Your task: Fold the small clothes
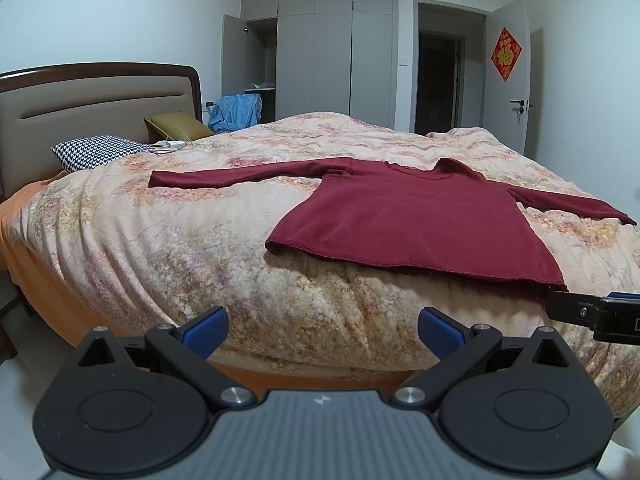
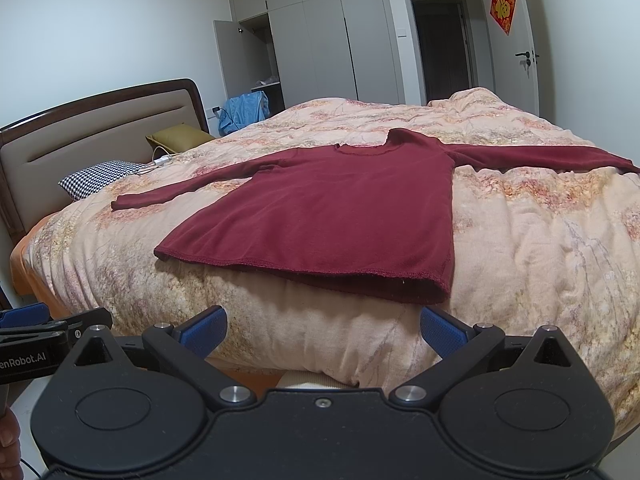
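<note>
A dark red top lies flat on the bed, face up as far as can be told, its hem toward the near edge and its collar toward the far side, both sleeves stretched straight out to left and right. That spread looks deliberate: with the body smooth and the arms out, every edge is easy to find and a fold can start from either side. The hem sits just short of the near edge of the quilt, within easy reach. The left gripper waits low in front of the bed, its blue pads wide apart and nothing between them, to the left of the hem. The right gripper is likewise spread wide and empty, facing the hem's right part. Both stand apart from the cloth, so no fold has begun. A fair first move would be each gripper taking a sleeve or hem corner. Pillows lie far left by the headboard, well apart from the top.
</note>
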`<state>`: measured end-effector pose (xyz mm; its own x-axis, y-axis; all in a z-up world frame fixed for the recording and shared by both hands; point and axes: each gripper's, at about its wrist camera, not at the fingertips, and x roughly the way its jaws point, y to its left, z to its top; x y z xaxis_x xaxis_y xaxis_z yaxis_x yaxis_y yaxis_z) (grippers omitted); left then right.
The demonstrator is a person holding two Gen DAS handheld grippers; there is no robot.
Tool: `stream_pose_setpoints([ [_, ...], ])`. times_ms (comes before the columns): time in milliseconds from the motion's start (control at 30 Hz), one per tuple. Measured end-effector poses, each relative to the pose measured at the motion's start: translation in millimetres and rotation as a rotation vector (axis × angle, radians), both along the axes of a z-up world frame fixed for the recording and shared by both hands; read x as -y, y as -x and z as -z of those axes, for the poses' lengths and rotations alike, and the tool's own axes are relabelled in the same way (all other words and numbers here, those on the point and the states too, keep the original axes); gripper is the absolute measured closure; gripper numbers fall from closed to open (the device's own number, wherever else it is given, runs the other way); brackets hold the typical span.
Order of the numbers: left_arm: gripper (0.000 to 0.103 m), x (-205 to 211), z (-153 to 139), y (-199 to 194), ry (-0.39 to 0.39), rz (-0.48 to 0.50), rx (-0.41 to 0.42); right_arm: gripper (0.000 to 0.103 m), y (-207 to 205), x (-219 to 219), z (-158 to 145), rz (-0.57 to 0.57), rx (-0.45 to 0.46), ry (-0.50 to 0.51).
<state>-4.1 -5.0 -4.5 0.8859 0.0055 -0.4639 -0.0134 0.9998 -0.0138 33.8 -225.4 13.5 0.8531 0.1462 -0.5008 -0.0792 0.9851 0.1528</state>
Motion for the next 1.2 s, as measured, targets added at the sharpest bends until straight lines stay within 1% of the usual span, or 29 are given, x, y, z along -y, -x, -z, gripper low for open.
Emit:
stream_pose_setpoints([
  [233,0.0,0.2,0.2,-0.3,0.0,0.001,-0.002,0.0,0.0,0.3,-0.7,0.001,-0.001,0.0],
  [333,0.0,1.2,1.3,-0.2,-0.002,0.002,-0.005,0.0,-0.7,1.2,3.8,0.005,-0.003,-0.006],
  [500,0.0,4.2,2.7,-5.1,-0.009,0.011,-0.035,0.0,-3.2,4.9,4.4,0.024,-0.023,-0.038],
  [633,0.0,3.6,-1.3,-16.8,-0.008,0.027,-0.066,0.0,-6.9,14.0,2.7,0.048,-0.027,-0.081],
  [733,0.0,9.1,-4.9,-28.8,-0.038,0.034,-0.078,0.0,-15.1,24.5,3.6,0.074,-0.04,-0.105],
  [800,0.0,13.2,-7.5,-39.2,-0.053,0.036,-0.085,0.0,-22.6,33.0,3.8,0.083,-0.033,-0.117],
  [900,0.0,19.3,-12.6,-63.3,-0.056,0.042,-0.107,0.0,-43.7,52.8,0.4,0.094,0.011,-0.125],
  [1000,0.0,29.9,-20.3,-99.0,-0.048,0.061,-0.123,0.0,-73.4,84.1,-6.6,0.14,0.095,-0.124],
  [1100,0.0,47.3,-31.5,-144.6,-0.044,0.08,-0.108,0.0,-110.1,128.5,-12.4,0.202,0.157,-0.11],
  [1200,0.0,71.0,-40.5,-193.3,-0.043,0.111,-0.08,0.0,-147.9,181.3,-13.5,0.278,0.177,-0.096],
])
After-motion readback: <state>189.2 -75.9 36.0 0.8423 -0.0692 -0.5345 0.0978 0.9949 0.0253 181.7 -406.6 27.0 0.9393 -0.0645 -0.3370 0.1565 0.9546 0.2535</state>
